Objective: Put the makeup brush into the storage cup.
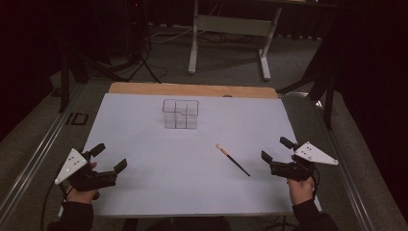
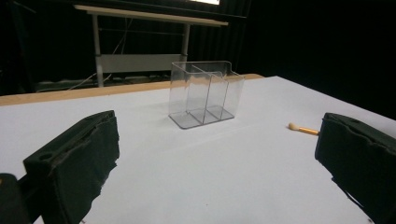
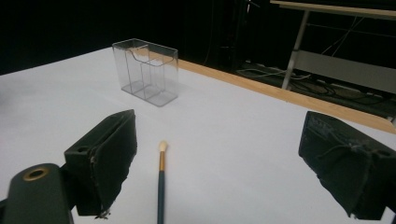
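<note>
A clear plastic organizer (image 1: 180,114) with several compartments stands upright on the white table sheet (image 1: 144,130), toward the back centre; it also shows in the left gripper view (image 2: 205,93) and the right gripper view (image 3: 147,72). A small brush (image 1: 233,160) with a pale tip and dark handle lies flat right of centre. My right gripper (image 1: 279,150) is open, just right of the brush, whose handle (image 3: 161,184) lies between its wide jaws on the sheet. My left gripper (image 1: 109,157) is open at the front left, empty; the brush tip (image 2: 299,128) shows past its right jaw.
The wooden table edge (image 1: 192,89) runs along the back beyond the white sheet. A metal table frame (image 1: 231,38) stands on the floor behind. Dark floor and rails flank both sides of the table.
</note>
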`<state>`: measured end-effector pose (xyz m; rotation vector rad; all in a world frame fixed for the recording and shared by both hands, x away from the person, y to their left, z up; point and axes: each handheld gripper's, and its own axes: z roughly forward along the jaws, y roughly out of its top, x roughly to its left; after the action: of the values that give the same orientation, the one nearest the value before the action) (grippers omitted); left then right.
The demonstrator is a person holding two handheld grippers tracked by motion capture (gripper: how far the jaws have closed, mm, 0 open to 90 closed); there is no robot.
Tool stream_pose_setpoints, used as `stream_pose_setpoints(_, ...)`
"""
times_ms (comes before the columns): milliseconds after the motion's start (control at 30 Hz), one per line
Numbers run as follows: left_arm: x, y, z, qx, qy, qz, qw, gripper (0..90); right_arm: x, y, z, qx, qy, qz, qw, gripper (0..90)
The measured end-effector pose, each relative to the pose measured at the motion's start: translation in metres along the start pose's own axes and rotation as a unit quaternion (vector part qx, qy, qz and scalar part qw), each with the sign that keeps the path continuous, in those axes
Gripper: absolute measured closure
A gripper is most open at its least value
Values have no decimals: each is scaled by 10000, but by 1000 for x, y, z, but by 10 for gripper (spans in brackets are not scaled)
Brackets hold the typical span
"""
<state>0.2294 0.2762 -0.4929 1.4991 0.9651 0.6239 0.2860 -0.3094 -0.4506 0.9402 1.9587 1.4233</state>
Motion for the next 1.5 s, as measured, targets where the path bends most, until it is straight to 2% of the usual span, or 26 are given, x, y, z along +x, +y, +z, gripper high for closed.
stream_pose_setpoints(233,1,0,1,-10,-57,24,10000,1,-2,-2,3,133,159,189,9996,100)
stream_pose_setpoints(300,2,-1,1,-8,-46,10,10000,1,-1,-2,8,385,228,186,9988,99)
stream_pose_setpoints(333,2,-1,1,-8,-46,10,10000,1,-1,-2,8,385,228,186,9988,99)
stream_pose_setpoints(400,3,-1,1,-21,-64,-9,10000,0,3,-4,14,644,380,149,9971,99)
stream_pose_setpoints(467,4,-1,1,-40,-86,-13,10000,1,5,-3,15,693,404,81,9967,99)
stream_pose_setpoints(667,3,0,1,-73,-103,-16,9999,1,14,2,13,644,593,-4,9962,98)
stream_pose_setpoints(767,1,1,1,-107,-85,-16,9999,1,22,8,8,477,688,-103,9964,95)
stream_pose_setpoints(967,1,2,1,-99,-72,-37,9999,1,27,14,5,410,813,-84,9958,93)
stream_pose_setpoints(1133,1,2,0,-133,-54,-69,9999,17,30,28,-1,234,795,-147,9965,93)
stream_pose_setpoints(1167,1,2,0,-145,-51,-80,9998,17,30,35,-2,177,863,-36,9961,93)
stream_pose_setpoints(1233,0,2,-1,-172,-52,-122,9998,17,30,41,-3,135,873,-25,9961,93)
stream_pose_setpoints(1333,0,3,-1,-174,-62,-73,9998,17,29,52,-2,151,921,-85,9956,93)
stream_pose_setpoints(1500,-1,3,-2,-198,-115,-125,9997,17,28,69,3,218,967,-244,9948,93)
